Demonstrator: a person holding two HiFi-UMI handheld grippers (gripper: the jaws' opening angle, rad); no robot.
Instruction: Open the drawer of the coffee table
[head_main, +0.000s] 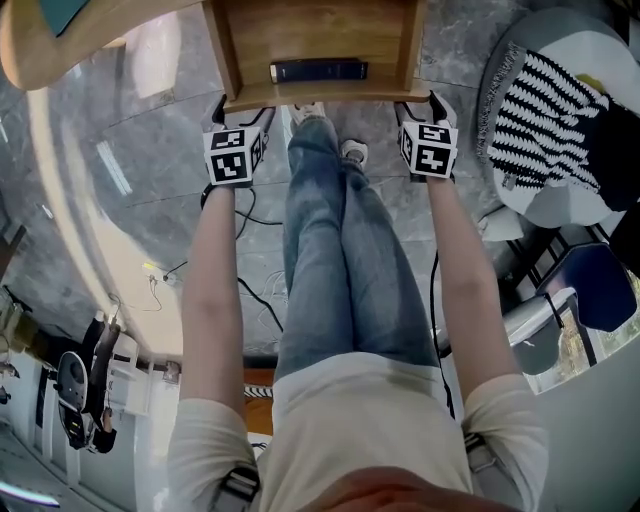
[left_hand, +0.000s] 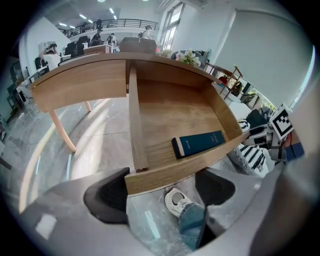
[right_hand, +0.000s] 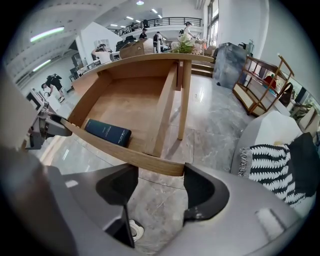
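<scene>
My left hand-held gripper (left_hand: 160, 192) and right hand-held gripper (right_hand: 155, 187), jaws wide, straddle the drawer (left_hand: 180, 167) front's corners; best, I judge, to pull both evenly so it doesn't rack

Drawer (head_main: 318, 40) sits top centre of the head view, pulled out from under the counter (head_main: 30, 55), which curves into the upper left. Book (head_main: 318, 70) lies in the drawer, along its front board. Left tongs (head_main: 243, 108) are at the board's left corner, right tongs (head_main: 420, 105) at its right corner. Legs (head_main: 340, 250) run down frame centre between the tongs, shoes (head_main: 352, 152) on the floor (head_main: 130, 220) just below the board. Seat (head_main: 560, 210) is upper right, beside the drawer, with a throw (head_main: 545, 125) on it.
</scene>
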